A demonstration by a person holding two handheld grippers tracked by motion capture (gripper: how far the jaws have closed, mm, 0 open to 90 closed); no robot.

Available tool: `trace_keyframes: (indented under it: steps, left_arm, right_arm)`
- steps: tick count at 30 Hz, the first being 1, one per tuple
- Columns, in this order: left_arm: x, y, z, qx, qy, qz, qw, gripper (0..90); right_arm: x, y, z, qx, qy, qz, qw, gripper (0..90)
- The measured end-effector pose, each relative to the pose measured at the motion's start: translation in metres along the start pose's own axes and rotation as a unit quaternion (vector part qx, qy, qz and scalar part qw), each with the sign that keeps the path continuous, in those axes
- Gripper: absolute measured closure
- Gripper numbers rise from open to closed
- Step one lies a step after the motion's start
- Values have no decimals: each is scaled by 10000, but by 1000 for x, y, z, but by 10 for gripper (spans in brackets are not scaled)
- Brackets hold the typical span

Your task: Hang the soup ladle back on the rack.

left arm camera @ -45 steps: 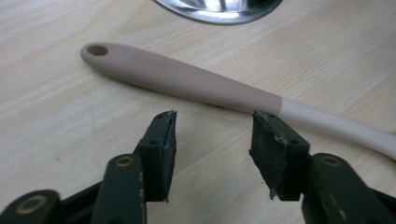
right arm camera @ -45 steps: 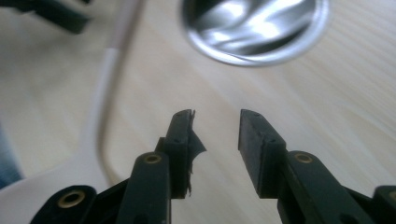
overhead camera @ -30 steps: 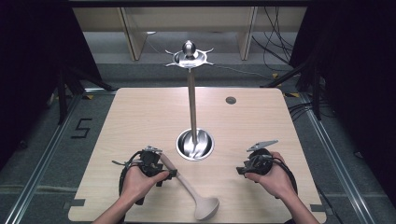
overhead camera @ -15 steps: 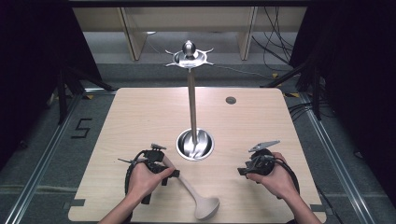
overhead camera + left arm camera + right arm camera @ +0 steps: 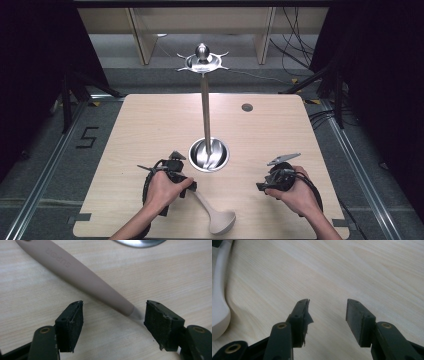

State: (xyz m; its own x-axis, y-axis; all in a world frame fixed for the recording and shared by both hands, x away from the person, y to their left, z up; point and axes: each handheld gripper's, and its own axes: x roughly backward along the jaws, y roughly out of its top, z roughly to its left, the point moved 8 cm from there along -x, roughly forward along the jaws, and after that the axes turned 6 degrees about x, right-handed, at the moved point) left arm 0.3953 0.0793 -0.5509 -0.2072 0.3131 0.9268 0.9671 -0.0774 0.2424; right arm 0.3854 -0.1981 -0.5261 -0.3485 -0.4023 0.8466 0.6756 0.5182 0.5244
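nearest the person, a pale ladle (image 5: 215, 212) lies flat on the light wooden tabletop (image 5: 140, 125), its bowl close to the near edge and its handle running up and left toward the left gripper (image 5: 186, 186). the left gripper is held low over the handle's end; in the left gripper view its jaws stand wide apart, released, with the tapered beige handle (image 5: 82, 277) passing between them on a slant, its narrower part reaching close to the right jaw without being clamped by either pad. across the front of the tabletop, well apart from the ladle, the right gripper (image 5: 262, 187) is held in the other hand, pointing left; in the right gripper view its jaws are also parted and released, with bare wood grain between them and a white curved piece (image 5: 219, 297), which looks like the ladle, at the left edge of that view. farther in, between the two hands and just beyond them, a round metal base (image 5: 209, 155) sits on the tabletop, and a slim metal pole (image 5: 205, 107) rises from it to a dish-shaped top with short hooks and a knob (image 5: 202, 57). further back, a small dark disc (image 5: 247, 107) is set in the tabletop right of the pole.
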Motion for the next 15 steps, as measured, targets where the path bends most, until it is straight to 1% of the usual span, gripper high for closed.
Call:
trace_keyframes:
  steps: [1,3,4,5,6,7,8,9,10,11,12,13,15]
  left_arm:
    - [-2,1,-1,119,0,-41,9999,303]
    - [-2,3,-1,117,-1,-36,9999,300]
    - [-2,3,-1,85,8,9,10000,302]
    - [-3,5,-3,152,39,-71,9999,302]
    - [-4,6,-3,128,56,-52,9999,303]
    - [-5,5,-4,79,77,42,9999,305]
    - [-9,7,-6,124,93,16,9999,304]
    - [-9,7,-6,124,93,16,9999,304]
    - [-11,7,-6,90,106,29,9999,304]
    - [-11,8,-7,85,113,-2,9999,314]
    - [-13,9,-8,110,175,-71,9998,316]
    - [-12,8,-7,39,197,-38,9998,318]
    - [-12,8,-7,64,181,-24,9998,324]
  right_arm:
    - [-1,0,0,28,-2,8,10000,531]
    - [-4,-2,3,-43,76,109,9999,528]
    - [-5,-2,1,51,72,113,9999,527]
    - [-5,-2,1,51,72,113,9999,527]
    - [-5,-3,2,15,120,156,9998,526]
    - [-6,-3,-1,132,83,80,9998,525]
    - [-5,-5,1,-18,107,206,9997,524]
    - [-5,-5,1,-18,107,206,9997,524]
    - [-6,-5,0,55,93,176,9998,524]
    - [-6,-5,-1,77,99,161,9998,524]
    - [-6,-5,1,-19,112,217,9997,523]
    - [-6,-5,2,-16,137,229,9996,523]
    - [-6,-5,3,-30,138,233,9996,524]
